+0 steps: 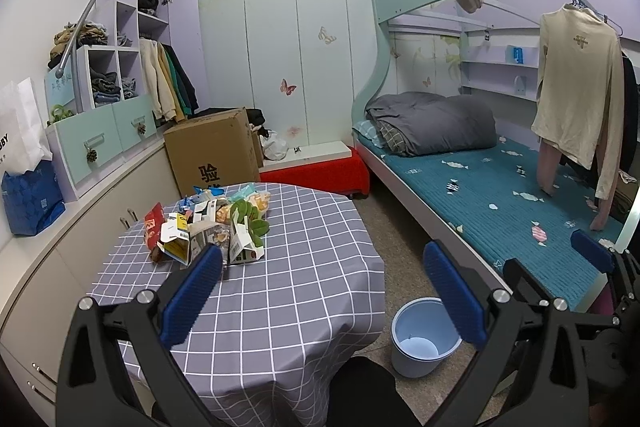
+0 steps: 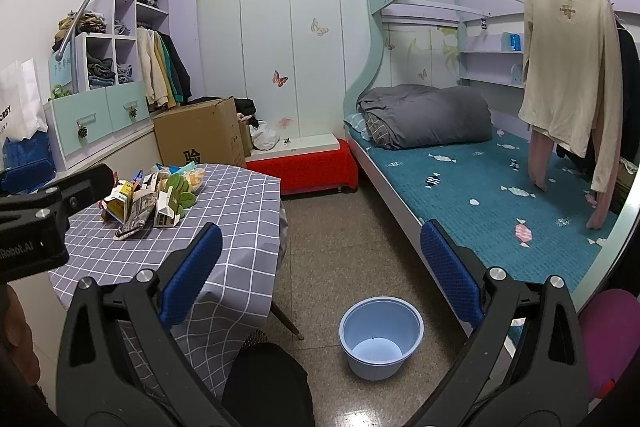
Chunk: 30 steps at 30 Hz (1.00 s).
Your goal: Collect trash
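A pile of trash [image 1: 208,227], made of several crumpled cartons, wrappers and snack bags, lies on the far left part of a round table with a grey checked cloth [image 1: 280,287]. The pile also shows in the right wrist view [image 2: 148,199]. A light blue bin [image 1: 424,343] stands empty on the floor to the right of the table; it also shows in the right wrist view [image 2: 380,339]. My left gripper [image 1: 324,287] is open and empty above the table's near edge. My right gripper [image 2: 320,267] is open and empty above the floor, over the bin.
A bunk bed [image 1: 500,195] with a teal mattress and a grey duvet runs along the right. A cardboard box [image 1: 212,151] and a red bench [image 1: 320,171] stand behind the table. Cabinets line the left wall [image 1: 80,227]. A beige shirt [image 2: 568,75] hangs at right.
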Motion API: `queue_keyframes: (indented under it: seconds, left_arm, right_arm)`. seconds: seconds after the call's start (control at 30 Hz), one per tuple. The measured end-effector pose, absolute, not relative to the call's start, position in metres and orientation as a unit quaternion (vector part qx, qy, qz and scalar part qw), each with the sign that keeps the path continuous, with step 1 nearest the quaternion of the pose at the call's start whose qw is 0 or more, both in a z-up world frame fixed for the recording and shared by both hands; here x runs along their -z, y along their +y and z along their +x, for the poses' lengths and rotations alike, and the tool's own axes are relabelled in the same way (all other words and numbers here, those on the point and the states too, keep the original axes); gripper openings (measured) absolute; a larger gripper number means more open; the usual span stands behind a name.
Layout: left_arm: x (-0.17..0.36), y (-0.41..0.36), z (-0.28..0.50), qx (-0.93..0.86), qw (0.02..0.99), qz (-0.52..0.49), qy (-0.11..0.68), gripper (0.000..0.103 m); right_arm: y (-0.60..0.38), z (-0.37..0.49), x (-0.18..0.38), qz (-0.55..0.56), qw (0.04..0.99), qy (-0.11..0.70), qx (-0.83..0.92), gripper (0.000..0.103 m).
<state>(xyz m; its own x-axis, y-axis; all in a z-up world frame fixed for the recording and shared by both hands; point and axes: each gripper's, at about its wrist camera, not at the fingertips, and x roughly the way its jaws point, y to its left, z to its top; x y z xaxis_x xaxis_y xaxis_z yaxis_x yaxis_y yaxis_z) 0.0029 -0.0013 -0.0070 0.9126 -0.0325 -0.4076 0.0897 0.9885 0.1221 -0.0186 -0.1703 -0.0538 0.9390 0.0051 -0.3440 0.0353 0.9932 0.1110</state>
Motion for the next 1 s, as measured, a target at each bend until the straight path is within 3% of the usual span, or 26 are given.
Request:
queue_keyframes:
  seconds: [1.0]
  left_arm:
    - [0.0066,-0.0047,0.0021,0.035,0.975,0.07,0.209,0.099]
  right_arm:
    - [-0.1621,-0.0175,0.0621,0.056,0.982,0.181,0.007,0.097]
